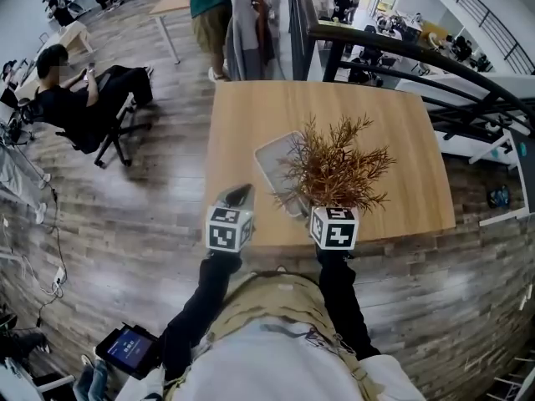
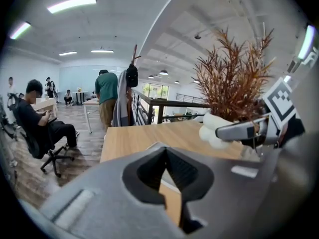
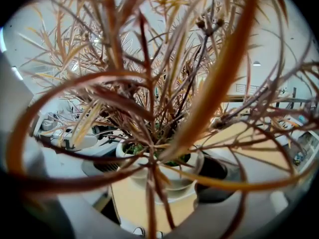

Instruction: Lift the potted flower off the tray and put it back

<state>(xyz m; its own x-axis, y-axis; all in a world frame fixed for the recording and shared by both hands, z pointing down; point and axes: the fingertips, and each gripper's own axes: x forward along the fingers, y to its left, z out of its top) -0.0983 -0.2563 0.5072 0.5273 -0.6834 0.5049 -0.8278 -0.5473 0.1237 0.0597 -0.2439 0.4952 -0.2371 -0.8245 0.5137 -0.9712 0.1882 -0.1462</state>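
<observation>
Light wooden table (image 1: pixel 401 132) bears a clear plastic tray (image 1: pixel 272 161). Just beside it, the right gripper's (image 3: pixel 157 173) jaws pinch the white-potted brown dried flower (image 3: pixel 169 183). The left gripper's (image 2: pixel 167 152) jaws are pressed together, empty.

Head view overhead; gripper views closely share plant (image 1: pixel 338 170)

Bright overhead light, fisheye-warped edges

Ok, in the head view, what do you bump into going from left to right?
Seated person → left gripper → tray → potted flower.
</observation>
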